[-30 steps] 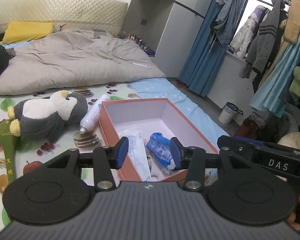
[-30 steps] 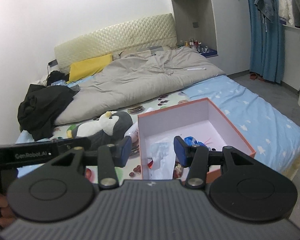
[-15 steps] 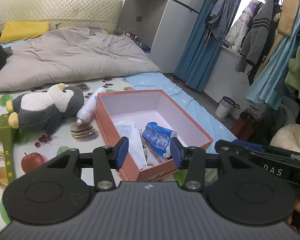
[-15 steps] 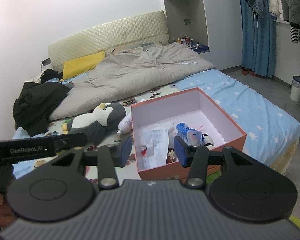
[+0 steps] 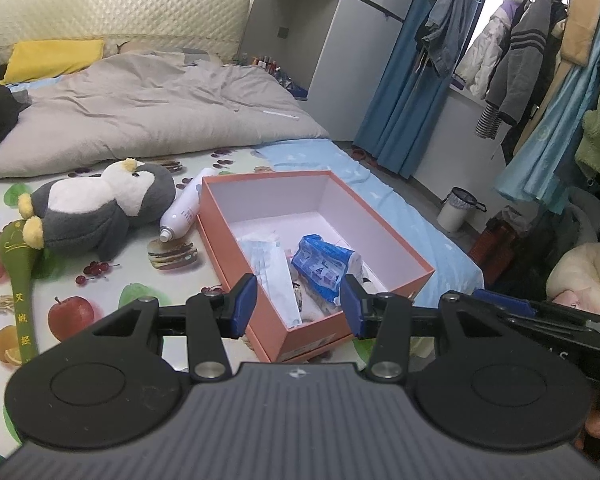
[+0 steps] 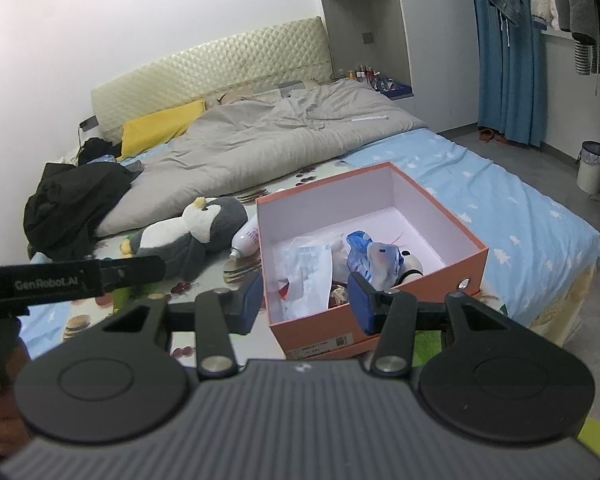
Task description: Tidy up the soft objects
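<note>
An open orange box (image 5: 380,236) (image 6: 472,240) sits on the bed near its foot. Inside lie a blue packet (image 5: 320,266) (image 6: 374,258), a clear pack of white tissues (image 5: 274,272) (image 6: 308,272) and small items. A grey and white plush penguin (image 5: 96,204) (image 6: 188,236) lies left of the box, with a white spray bottle (image 5: 182,212) (image 6: 246,240) between them. My left gripper (image 5: 298,306) is open and empty, above the box's near corner. My right gripper (image 6: 306,300) is open and empty, above the box's near wall.
A green long-handled massage hammer (image 5: 20,272) lies left of the penguin. A grey duvet (image 5: 140,112), a yellow pillow (image 5: 52,58) and black clothes (image 6: 72,200) cover the bed's head end. Clothes hang at the right (image 5: 540,60); a white bin (image 5: 458,214) stands on the floor.
Both grippers have pulled back and up from the box, so more of the box and bed shows. Both stay open and empty.
</note>
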Available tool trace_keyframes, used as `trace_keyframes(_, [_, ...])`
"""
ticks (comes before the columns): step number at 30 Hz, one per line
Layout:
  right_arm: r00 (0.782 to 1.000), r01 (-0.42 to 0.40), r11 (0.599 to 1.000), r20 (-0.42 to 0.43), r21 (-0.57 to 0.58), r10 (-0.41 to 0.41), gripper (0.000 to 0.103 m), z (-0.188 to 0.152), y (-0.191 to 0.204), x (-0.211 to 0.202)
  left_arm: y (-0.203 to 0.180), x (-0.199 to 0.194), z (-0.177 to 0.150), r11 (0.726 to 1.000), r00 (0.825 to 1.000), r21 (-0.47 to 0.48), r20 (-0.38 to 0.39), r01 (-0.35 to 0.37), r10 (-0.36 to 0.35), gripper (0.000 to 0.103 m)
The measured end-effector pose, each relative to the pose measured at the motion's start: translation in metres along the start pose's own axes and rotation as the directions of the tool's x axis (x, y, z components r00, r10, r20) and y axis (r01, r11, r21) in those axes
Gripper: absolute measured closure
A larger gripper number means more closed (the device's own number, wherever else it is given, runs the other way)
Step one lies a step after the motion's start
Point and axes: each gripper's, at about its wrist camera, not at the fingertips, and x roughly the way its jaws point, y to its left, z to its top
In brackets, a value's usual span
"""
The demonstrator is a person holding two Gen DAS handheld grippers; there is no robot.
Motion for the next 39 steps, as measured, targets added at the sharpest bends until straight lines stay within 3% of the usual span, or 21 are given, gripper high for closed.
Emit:
trace_keyframes(7, [1.000,0.014,1.000,0.005,-0.010,-0.014,0.053,0.000,-0.001,0.003,0.002,0.003,0.001,1.000,1.000,-0.009,-0.007,0.002,-0.002,0.050])
trace_keyframes(8, [1.000,0.016,1.000,0.011,-0.008,-0.016,0.049,0.001,0.000,0.003,0.003,0.003,0.002,1.000,1.000,-0.016,-0.009,0.001,-0.001,0.042])
trace_keyframes(9, [1.000,0.019,1.000,0.020,-0.010,-0.019,0.037,0.002,-0.001,0.002,0.005,0.003,0.003,1.000,1.000,-0.026,-0.007,0.000,0.000,0.035])
trace_keyframes(10, [0.999,0.032,0.999,0.031,-0.013,-0.032,0.028,0.003,-0.001,0.001,0.007,0.002,0.003,0.999,1.000,-0.034,0.002,-0.001,0.001,0.020])
trace_keyframes(11, [0.998,0.043,0.999,0.038,-0.017,-0.042,0.011,0.004,-0.001,0.001,0.009,0.002,0.004,0.999,1.000,-0.039,0.007,-0.009,0.009,0.010])
trace_keyframes(12, [0.998,0.051,0.998,0.045,-0.021,-0.050,0.008,0.005,-0.002,0.001,0.010,0.002,0.005,0.999,1.000,-0.040,0.007,-0.017,0.017,0.008])
trace_keyframes(20, [0.996,0.086,0.996,0.031,-0.021,-0.086,0.008,0.006,-0.008,0.010,0.011,0.007,0.010,1.000,0.999,0.005,-0.026,-0.022,0.022,0.001])
trace_keyframes(35, [0.996,0.069,0.998,0.059,-0.012,-0.068,0.007,-0.001,-0.007,0.003,0.000,0.004,0.010,0.997,0.997,0.034,-0.021,-0.075,0.076,0.001])
trace_keyframes(37, [0.994,0.080,0.997,0.071,-0.011,-0.079,0.000,-0.002,-0.008,0.004,-0.002,0.003,0.009,0.996,0.996,0.046,-0.021,-0.081,0.082,0.001])
trace_keyframes(39, [0.994,0.088,0.996,0.069,-0.008,-0.087,0.000,-0.002,-0.010,0.005,-0.004,0.003,0.008,0.994,0.995,0.056,-0.016,-0.093,0.094,0.001])
